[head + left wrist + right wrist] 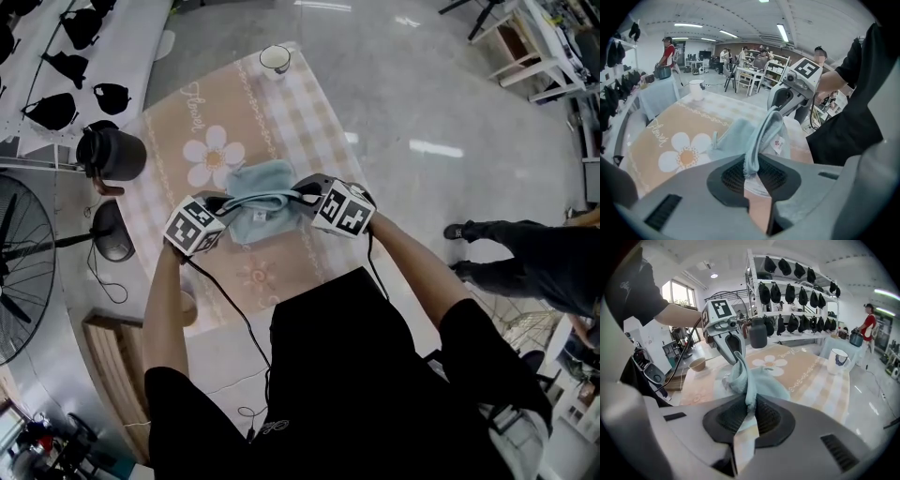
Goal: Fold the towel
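Head view, centre of frame: pale blue towel (262, 202) is lying bunched on the desk (281, 112), which is covered in a peach checked cloth with a white flower print (214, 156). The near edge of the towel is being pulled up off the cloth between the two grippers.

Left gripper (223, 201) is sitting at centre left and the right gripper (300, 193) at centre right, both close in front of the person's torso. They are pointing down and inward at the towel.

Left gripper view: the fingers (733, 176) are clamping a fold of the towel (761, 136). The fabric is rising up the middle of the frame toward the other gripper, whose marker cube (807, 69) is at upper right.

Right gripper view: the fingers (766, 414) are nearly together, pinching a towel edge. The fabric is standing up in a ridge at centre.

A white mug (275, 59) is standing at the far end of the desk, top centre. A dark kettle (113, 154) is at the left edge of the cloth, well apart from the towel.
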`<state>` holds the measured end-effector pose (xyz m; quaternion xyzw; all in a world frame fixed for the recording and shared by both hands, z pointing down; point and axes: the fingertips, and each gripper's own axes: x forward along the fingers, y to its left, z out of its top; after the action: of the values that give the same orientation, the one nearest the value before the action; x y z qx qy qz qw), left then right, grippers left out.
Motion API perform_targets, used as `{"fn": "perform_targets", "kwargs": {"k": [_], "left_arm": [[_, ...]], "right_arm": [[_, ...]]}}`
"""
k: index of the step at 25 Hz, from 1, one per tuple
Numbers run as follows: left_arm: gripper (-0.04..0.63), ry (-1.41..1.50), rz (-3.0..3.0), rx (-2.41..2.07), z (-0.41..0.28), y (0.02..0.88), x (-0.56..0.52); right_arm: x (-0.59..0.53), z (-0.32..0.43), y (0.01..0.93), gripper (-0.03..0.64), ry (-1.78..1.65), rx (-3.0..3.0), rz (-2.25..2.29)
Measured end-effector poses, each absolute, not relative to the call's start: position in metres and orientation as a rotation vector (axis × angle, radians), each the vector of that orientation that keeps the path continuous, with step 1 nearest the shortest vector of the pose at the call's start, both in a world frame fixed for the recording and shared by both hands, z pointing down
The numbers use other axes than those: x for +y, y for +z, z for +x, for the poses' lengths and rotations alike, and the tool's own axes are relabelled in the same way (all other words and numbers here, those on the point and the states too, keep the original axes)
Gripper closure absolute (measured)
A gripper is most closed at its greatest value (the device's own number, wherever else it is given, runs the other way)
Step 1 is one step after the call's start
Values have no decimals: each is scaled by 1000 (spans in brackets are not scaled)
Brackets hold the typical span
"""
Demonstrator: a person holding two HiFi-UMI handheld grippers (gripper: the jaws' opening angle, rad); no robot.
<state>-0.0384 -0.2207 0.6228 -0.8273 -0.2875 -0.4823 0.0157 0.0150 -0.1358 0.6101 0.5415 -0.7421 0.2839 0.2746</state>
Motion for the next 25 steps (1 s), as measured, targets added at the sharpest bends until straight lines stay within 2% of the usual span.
{"fn": "perform_targets", "kwargs": {"k": [8, 18, 19, 20, 22, 25], "left_arm": [[532, -1579, -2627, -851, 3, 636, -247], [523, -1578, -2716, -720, 11, 647, -258], [512, -1561, -2742, -669, 13, 646, -262], [468, -1534, -2775, -599, 15, 643, -268], [369, -1457, -2868, -431, 19, 633, -284], [342, -1339, -3050, -213, 13, 617, -295]], "right_arm": [[-160, 57, 624, 574, 891, -1982, 1515], [-169, 68, 640, 572, 919, -1952, 1554], [-169, 70, 640, 571, 918, -1941, 1577], [-170, 74, 638, 549, 918, -1929, 1612], [-168, 84, 632, 455, 926, -1907, 1715], [-158, 93, 621, 420, 947, -1883, 1855]]}}
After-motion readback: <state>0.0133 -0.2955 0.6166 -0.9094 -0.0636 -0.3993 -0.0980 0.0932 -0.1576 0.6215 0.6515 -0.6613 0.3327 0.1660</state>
